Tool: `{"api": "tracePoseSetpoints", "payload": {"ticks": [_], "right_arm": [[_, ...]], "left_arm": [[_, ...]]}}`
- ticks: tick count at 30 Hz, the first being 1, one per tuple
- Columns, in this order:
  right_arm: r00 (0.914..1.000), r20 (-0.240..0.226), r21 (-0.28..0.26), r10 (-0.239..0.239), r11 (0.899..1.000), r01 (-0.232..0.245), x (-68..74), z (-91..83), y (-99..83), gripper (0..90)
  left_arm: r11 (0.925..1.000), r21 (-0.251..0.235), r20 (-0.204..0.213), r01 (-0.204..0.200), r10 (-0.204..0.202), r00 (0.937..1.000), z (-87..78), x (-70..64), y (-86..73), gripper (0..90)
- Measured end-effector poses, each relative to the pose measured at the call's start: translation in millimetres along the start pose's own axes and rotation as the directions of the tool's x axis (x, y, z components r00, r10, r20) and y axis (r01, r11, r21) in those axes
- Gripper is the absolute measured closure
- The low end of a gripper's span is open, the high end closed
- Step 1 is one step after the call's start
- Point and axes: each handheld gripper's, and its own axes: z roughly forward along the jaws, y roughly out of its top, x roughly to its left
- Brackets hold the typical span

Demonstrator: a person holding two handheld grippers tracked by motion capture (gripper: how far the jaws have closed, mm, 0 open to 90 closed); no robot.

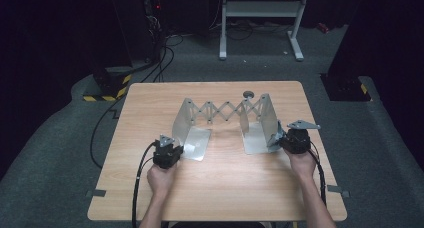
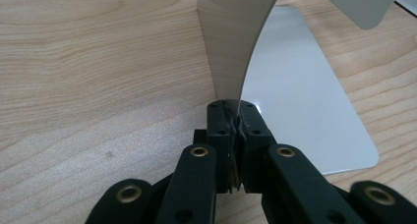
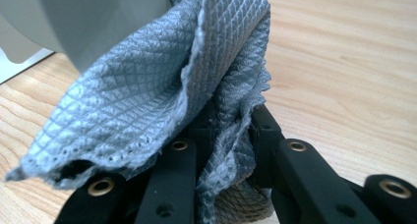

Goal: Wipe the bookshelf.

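The left gripper (image 2: 236, 123) has its fingers pinching the bookend's (image 1: 192, 120) upright plate edge. The right gripper (image 3: 223, 135) has its fingers clamping a grey cloth (image 3: 162, 86), whose diamond weave shows in the right gripper view.

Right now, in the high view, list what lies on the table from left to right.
Left gripper clamped on the left plate → scissor lattice → dark knob behind it → right plate → grey cloth in the right gripper.
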Motion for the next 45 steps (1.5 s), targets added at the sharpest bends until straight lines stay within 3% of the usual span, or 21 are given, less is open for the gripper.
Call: {"api": "tracePoseSetpoints", "payload": {"ticks": [10, 26, 36, 45], "right_arm": [[0.9988, -0.017, 0.038, 0.047, 0.998, -0.046, -4.4, 14.3, -12.5, 77.4], [0.9971, -0.025, 0.11, 0.072, 0.992, -0.069, -8.2, 34.6, -25.1, 77.3], [0.9958, -0.03, 0.109, 0.087, 0.991, -0.083, -9.3, 35.3, -25.6, 77.3], [0.9976, -0.027, 0.059, 0.063, 0.996, -0.062, -9.1, 22.4, -17.3, 77.3]], "left_arm": [[1.0, 0.0, 0.002, -0.001, 0.001, 1.0, 0.0, -0.1, 0.0, 85.6], [1.0, 0.0, 0.002, 0.002, -0.002, 1.0, 0.1, -0.4, -0.1, 85.5], [1.0, 0.0, 0.001, 0.0, 0.0, 1.0, 0.0, -0.3, 0.0, 85.6], [1.0, 0.0, 0.002, 0.001, -0.001, 1.0, 0.1, -0.5, 0.0, 85.5]]}}
